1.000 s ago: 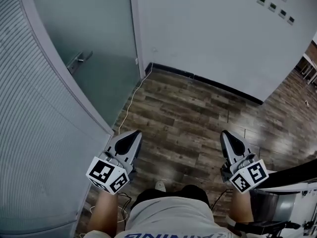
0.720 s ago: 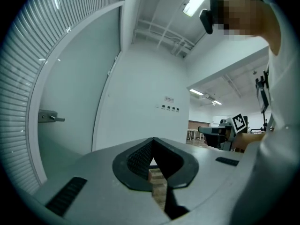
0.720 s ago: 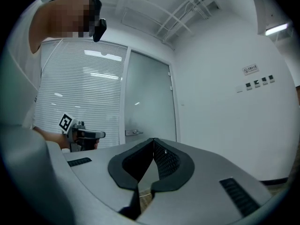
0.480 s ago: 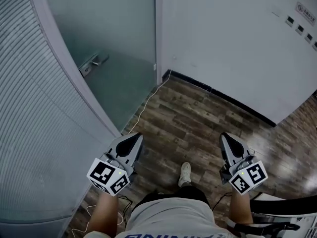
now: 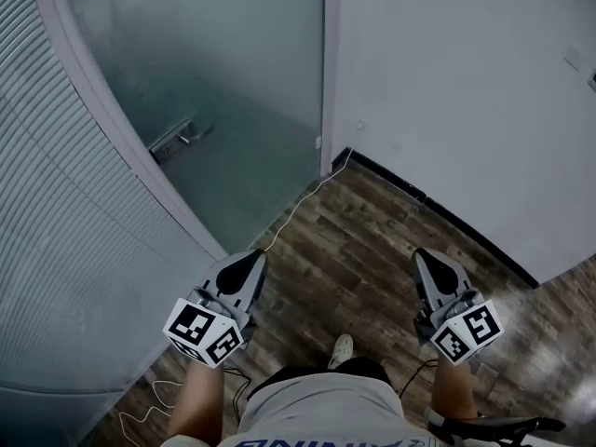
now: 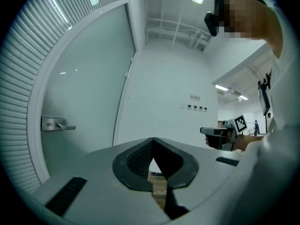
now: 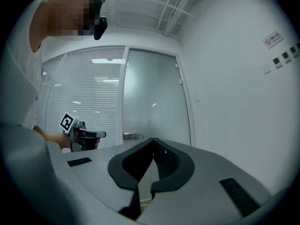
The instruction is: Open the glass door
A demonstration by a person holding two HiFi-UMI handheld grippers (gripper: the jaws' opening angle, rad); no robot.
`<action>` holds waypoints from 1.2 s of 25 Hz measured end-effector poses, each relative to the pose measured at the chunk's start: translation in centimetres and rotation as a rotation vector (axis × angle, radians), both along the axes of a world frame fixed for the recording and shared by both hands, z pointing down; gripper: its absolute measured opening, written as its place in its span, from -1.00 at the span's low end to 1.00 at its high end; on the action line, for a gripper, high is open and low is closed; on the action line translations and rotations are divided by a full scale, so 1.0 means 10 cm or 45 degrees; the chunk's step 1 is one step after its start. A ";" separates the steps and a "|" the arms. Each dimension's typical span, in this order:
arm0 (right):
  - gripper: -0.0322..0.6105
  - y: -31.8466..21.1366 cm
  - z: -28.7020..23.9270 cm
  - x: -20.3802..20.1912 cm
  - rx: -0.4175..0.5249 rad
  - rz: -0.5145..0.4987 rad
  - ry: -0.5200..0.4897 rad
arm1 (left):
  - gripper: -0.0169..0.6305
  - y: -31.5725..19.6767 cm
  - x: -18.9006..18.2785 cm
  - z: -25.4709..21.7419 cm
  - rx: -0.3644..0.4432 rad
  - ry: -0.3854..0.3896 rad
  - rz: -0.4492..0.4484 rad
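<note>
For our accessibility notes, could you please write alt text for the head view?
Seen from above, a person stands before a frosted glass door with a lever handle, holding the left gripper and right gripper, jaws together and empty, over the wood floor, short of the door. A thin cable trails across the floor toward the door's corner.

Light lettered shirt was worn; shoe apparently white. Grey left gripper and right gripper bore black-and-white marker cubes.
</note>
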State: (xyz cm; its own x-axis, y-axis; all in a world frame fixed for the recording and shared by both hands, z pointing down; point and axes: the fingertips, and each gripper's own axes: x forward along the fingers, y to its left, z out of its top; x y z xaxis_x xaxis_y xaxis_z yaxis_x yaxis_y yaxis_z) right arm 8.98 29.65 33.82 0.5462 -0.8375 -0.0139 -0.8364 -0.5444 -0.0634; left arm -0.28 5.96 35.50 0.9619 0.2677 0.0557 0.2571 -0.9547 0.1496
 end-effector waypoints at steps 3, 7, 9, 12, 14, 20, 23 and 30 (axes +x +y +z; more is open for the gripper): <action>-0.89 0.02 -0.02 0.43 -0.010 -0.065 0.007 | -0.95 0.04 0.32 0.01 -0.012 -0.018 -0.084; -0.89 -0.09 0.00 0.88 -0.005 -0.175 0.010 | -0.95 0.03 0.61 -0.02 -0.027 -0.014 -0.177; -0.89 -0.24 0.03 1.04 0.010 -0.247 0.000 | -0.95 -0.02 0.67 -0.02 -0.009 -0.028 -0.230; -0.89 -0.49 0.06 1.22 0.026 -0.337 -0.010 | -0.95 -0.16 0.74 -0.03 0.010 -0.037 -0.300; -0.89 -0.68 0.06 1.36 0.022 -0.379 -0.010 | -0.95 -0.29 0.81 -0.02 0.006 -0.035 -0.338; -0.89 -1.39 0.07 1.68 -0.022 -0.493 0.016 | -0.95 -0.81 1.08 0.05 0.006 -0.010 -0.425; -0.89 -1.71 0.06 1.82 -0.045 -0.531 0.045 | -0.95 -1.10 1.26 0.07 0.000 0.007 -0.447; -0.89 -2.69 0.01 2.14 -0.053 -0.650 0.062 | -0.95 -1.89 1.58 0.05 0.008 0.016 -0.514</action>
